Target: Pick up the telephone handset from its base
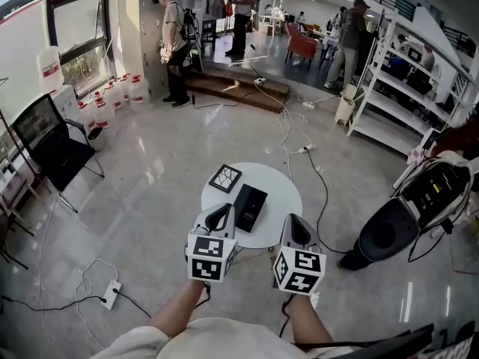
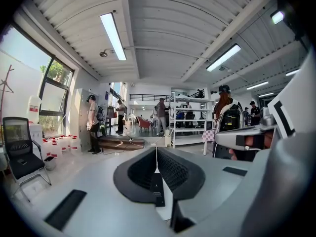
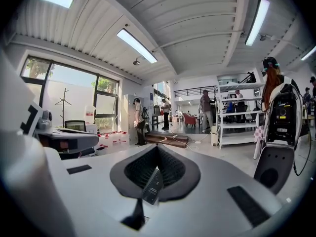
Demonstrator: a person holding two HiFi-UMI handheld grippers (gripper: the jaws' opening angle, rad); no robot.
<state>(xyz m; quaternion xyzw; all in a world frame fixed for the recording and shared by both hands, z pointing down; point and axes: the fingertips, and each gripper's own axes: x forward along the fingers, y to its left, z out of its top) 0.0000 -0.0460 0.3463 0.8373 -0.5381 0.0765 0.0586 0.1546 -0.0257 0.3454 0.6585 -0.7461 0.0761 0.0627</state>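
Note:
A black telephone (image 1: 249, 206), a flat oblong with its handset lying on the base, rests on a small round white table (image 1: 281, 193). My left gripper (image 1: 222, 212) hovers over the table's near edge just left of the phone, jaws together, nothing in them. My right gripper (image 1: 297, 223) hangs at the table's near right edge, to the right of the phone, jaws also closed and empty. In the left gripper view the shut gripper (image 2: 156, 149) points level into the room, and a sliver of the phone (image 2: 157, 191) shows below the jaws. The right gripper view shows that gripper (image 3: 158, 148) likewise, with the phone (image 3: 152, 186) beneath.
A square marker tile (image 1: 225, 178) lies on the table beyond the phone. A black chair (image 1: 52, 144) stands at left. A black-and-white machine (image 1: 419, 208) stands at right. Cables (image 1: 314, 170) and a power strip (image 1: 111, 294) lie on the floor. People (image 1: 174, 43) and shelving (image 1: 404, 88) stand farther back.

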